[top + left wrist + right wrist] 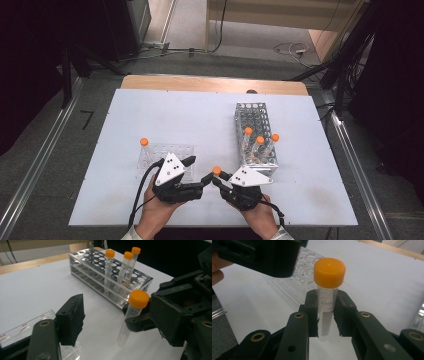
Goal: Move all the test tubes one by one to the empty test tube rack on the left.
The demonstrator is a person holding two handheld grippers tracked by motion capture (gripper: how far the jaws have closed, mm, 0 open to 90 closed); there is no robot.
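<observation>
Gripping the orange-capped tube (327, 293) just under its cap, your right gripper (325, 315) holds it upright above the white table (210, 125) (metal rack (255, 132) behind); your left gripper (117, 315) stands parted around it, pads not touching.

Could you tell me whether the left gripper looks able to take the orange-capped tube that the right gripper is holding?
Probably yes: the left gripper stands open around the tube, with nothing between. The right gripper clamps it just below the cap.
</observation>
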